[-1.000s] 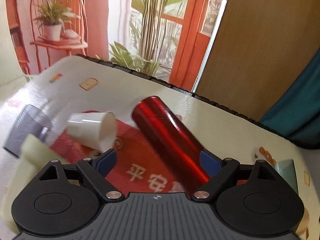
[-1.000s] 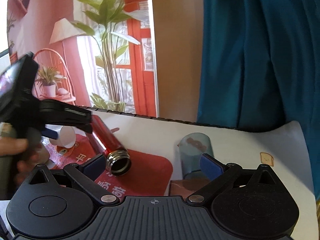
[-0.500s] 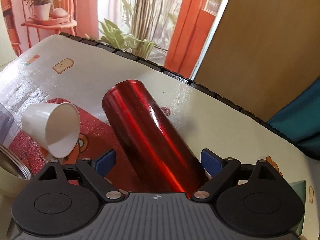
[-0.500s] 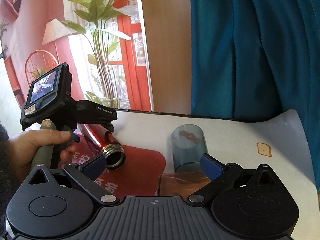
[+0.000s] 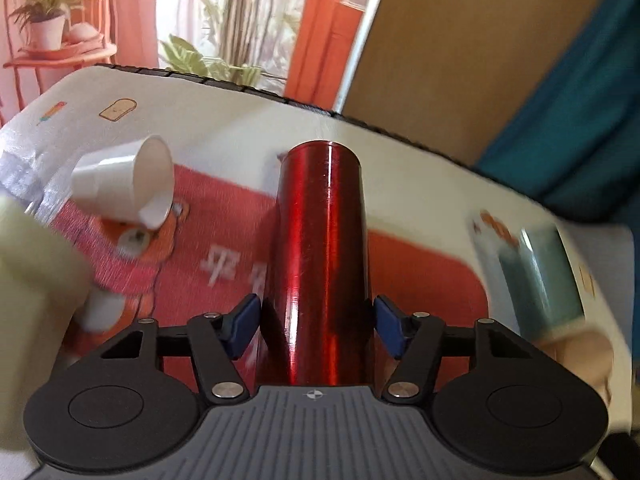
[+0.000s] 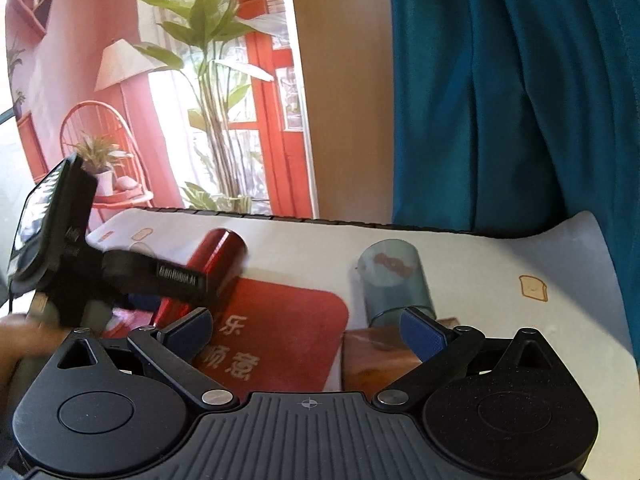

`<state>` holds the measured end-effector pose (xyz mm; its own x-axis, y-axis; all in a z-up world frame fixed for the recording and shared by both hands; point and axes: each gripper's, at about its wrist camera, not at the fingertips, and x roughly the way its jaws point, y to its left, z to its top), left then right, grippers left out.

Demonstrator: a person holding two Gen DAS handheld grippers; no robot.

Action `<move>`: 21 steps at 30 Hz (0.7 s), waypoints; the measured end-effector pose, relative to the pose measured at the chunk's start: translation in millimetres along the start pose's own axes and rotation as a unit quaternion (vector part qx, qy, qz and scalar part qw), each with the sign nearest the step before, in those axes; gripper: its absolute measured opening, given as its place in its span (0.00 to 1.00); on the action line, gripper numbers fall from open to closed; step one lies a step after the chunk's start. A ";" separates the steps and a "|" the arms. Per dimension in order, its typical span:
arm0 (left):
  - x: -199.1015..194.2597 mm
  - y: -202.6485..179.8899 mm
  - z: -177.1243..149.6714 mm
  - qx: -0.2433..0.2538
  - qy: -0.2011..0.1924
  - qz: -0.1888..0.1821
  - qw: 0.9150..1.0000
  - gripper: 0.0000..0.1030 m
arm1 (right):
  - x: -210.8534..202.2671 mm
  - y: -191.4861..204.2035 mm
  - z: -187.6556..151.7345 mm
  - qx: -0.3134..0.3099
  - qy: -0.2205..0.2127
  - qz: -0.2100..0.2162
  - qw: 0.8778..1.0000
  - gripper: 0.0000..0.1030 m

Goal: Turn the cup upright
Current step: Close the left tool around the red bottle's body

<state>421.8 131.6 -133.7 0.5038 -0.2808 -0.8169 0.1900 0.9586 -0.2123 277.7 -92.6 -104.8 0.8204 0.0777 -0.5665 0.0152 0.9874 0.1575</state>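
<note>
A shiny red metal cup (image 5: 320, 248) lies on its side on the red mat (image 5: 420, 280), closed base pointing away. My left gripper (image 5: 316, 326) straddles it, blue pads close on both sides with small gaps, so it reads as open around the cup. In the right wrist view the red cup (image 6: 216, 256) lies at the left under the left gripper's black body (image 6: 120, 276). My right gripper (image 6: 306, 330) is open and empty, held above the mat's right part.
A white paper cup (image 5: 124, 186) lies on its side left of the red cup. A cream container (image 5: 32, 280) is at the near left. A blue-grey glass (image 6: 394, 280) stands upside down at the right, an amber glass (image 6: 376, 356) near it. The table's far edge (image 6: 320, 220) meets a teal curtain.
My left gripper swung round in line with the red cup and its pads narrowed around the cup. The cup turned so its base points away. The right gripper barely moved.
</note>
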 end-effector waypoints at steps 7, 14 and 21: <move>-32.6 18.7 -41.9 -0.012 0.019 -0.020 1.000 0.63 | -21.1 9.2 -12.1 -0.003 -0.001 0.008 1.000 0.97; -56.6 29.4 -76.3 -0.035 0.020 -0.018 0.999 0.63 | -37.5 19.1 -41.7 -0.004 0.012 0.010 1.000 0.97; -73.2 36.0 -100.5 -0.053 0.037 -0.035 0.997 0.63 | -55.3 32.6 -69.7 -0.016 0.029 0.015 0.999 0.97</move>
<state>307.1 191.6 -135.4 0.4271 -0.3473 -0.8349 0.1312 0.9373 -0.3228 193.0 -55.1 -124.7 0.7861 0.1136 -0.6076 -0.0273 0.9884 0.1494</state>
